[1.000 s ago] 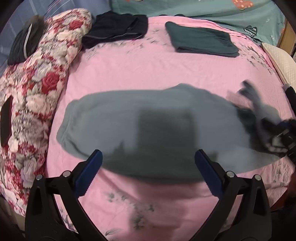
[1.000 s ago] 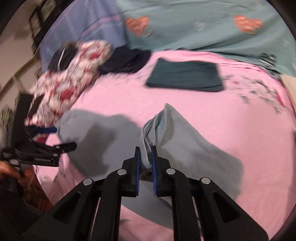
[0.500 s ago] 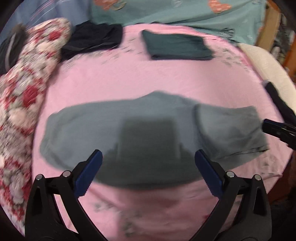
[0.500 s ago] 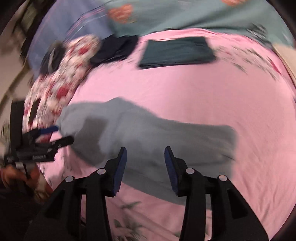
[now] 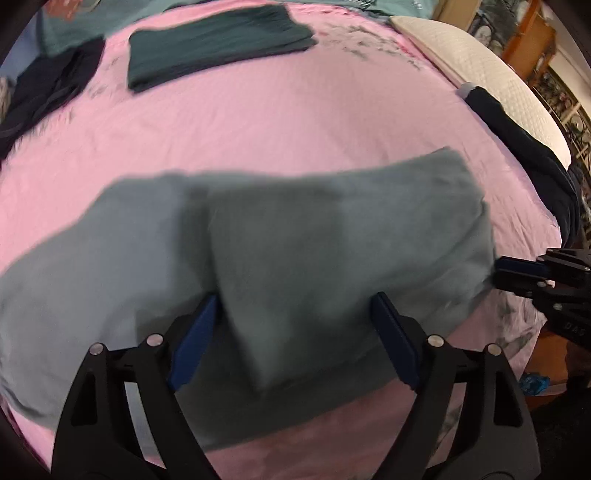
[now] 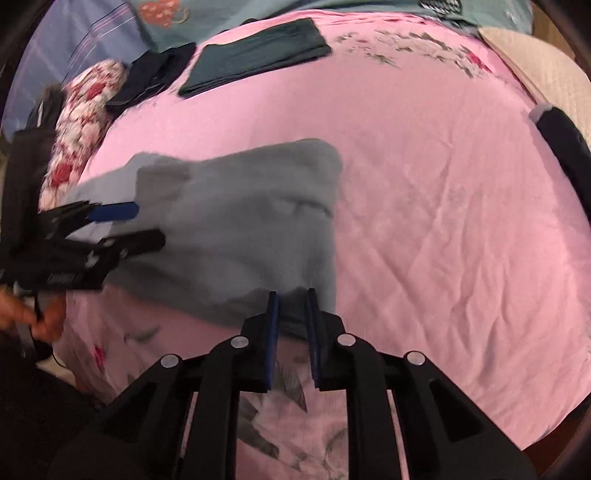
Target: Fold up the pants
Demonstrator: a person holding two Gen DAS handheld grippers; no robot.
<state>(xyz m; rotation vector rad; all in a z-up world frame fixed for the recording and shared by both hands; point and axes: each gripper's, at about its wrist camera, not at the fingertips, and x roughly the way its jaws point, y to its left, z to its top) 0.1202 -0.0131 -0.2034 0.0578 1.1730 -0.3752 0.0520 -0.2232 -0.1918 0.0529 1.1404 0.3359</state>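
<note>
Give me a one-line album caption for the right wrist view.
Right gripper pinching the grey pants at their folded edge on the pink bedsheet.

You're working over a bed with a pink floral-printed sheet (image 6: 424,192); a teal cartoon-print quilt (image 6: 229,14) lies along its far edge, a cream textured pillow (image 5: 480,62) at your right, and orange-brown wooden furniture (image 5: 528,40) beyond.

Bare pink bed (image 6: 424,206) lies wide to the right of the grey pants (image 6: 251,221), and a broad band stays free between them and the folded green garment (image 5: 218,44). A dark garment (image 5: 517,147) and white pillow (image 5: 480,62) line the right edge; a floral quilt (image 6: 81,122) bounds the left
</note>
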